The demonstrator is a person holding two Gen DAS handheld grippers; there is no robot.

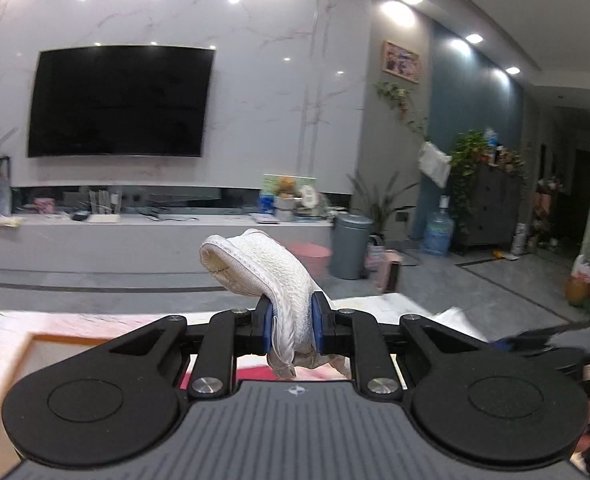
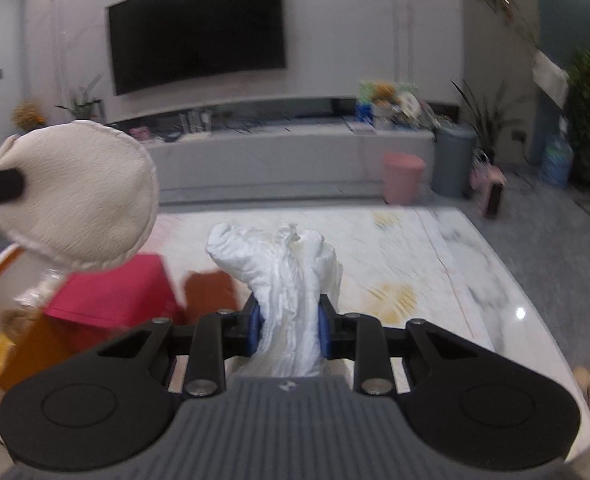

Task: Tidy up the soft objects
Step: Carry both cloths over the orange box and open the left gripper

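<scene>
Marble table, wall television, pink bucket

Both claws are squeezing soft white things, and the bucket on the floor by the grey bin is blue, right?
Not quite: the bucket beside the grey bin is pink, as the right wrist view shows. Both claws, left and right, do squeeze soft white things.

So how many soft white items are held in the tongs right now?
2. A white padded item is pinched in the left tongs; a crumpled white cloth is clamped in the right tongs. More may sit out of view.
</scene>
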